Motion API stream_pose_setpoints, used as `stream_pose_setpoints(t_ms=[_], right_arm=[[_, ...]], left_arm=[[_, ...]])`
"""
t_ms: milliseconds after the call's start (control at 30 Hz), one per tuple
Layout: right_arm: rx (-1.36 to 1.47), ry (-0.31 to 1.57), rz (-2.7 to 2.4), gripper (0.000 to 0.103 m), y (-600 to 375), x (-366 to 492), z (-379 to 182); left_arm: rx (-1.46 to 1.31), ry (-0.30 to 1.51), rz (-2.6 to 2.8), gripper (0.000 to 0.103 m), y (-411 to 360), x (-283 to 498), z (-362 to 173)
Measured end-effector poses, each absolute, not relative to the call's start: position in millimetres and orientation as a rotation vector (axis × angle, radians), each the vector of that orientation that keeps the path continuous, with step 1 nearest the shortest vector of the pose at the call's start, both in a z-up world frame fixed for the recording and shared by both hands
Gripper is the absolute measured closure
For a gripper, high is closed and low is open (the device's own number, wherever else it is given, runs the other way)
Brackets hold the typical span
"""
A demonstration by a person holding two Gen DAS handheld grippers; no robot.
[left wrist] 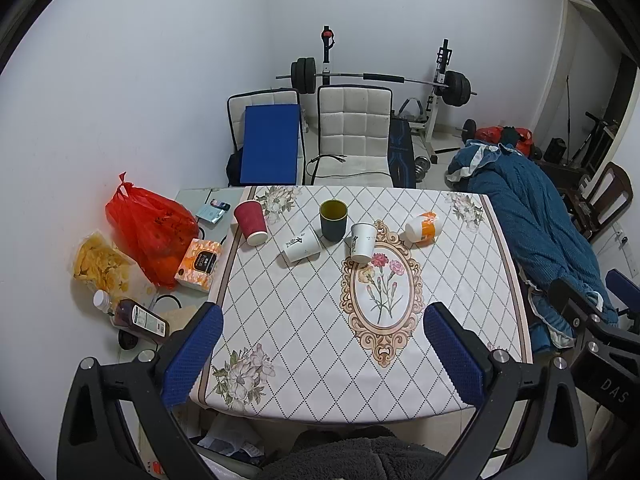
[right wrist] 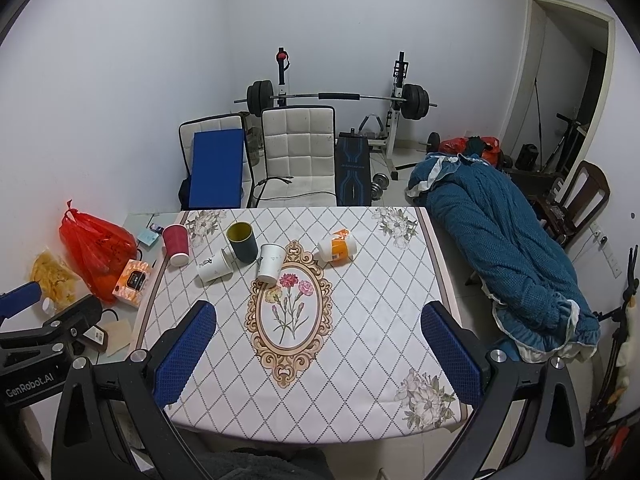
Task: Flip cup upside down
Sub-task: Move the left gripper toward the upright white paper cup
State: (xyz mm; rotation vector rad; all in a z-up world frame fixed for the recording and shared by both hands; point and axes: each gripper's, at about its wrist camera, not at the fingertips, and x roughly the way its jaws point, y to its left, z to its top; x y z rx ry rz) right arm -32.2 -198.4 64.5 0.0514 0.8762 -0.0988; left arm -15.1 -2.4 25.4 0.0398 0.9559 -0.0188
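Left wrist view: the left gripper (left wrist: 320, 354) is hanging wide open and empty above the near edge of the table (left wrist: 304, 360). The right gripper (right wrist: 318, 350) is likewise gaping, gripping nothing. The dark cup (left wrist: 333, 220) is standing upright at the far side, among paper cups (left wrist: 363, 242).

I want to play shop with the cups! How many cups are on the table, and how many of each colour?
Red cup: 1
Dark green cup: 1
White cups: 2
Orange-and-white cup: 1
Total: 5 cups
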Motion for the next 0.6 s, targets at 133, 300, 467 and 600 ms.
stream_pose_setpoints(t_ms=[133,300,467,600], right_arm=[[0.059,0.877,-0.095,0.0,-199,-31,67],[0.071,0.897,-0.097,0.0,-204,-30,61],[0.058,0.986,-0.108,0.0,-213,-16,22],[0.057,1.105,-0.11,0.0,-225,-2,-34]], left_arm=[[0.041,0.959,-0.02,0.0,-4,-14,27],[0.045,0.977,-0.017,0.0,-12,-5,21],[0.042,1.039,0.005,0.0,-15,14,-21],[0.037,1.107,0.032,0.0,-16,30,-64]])
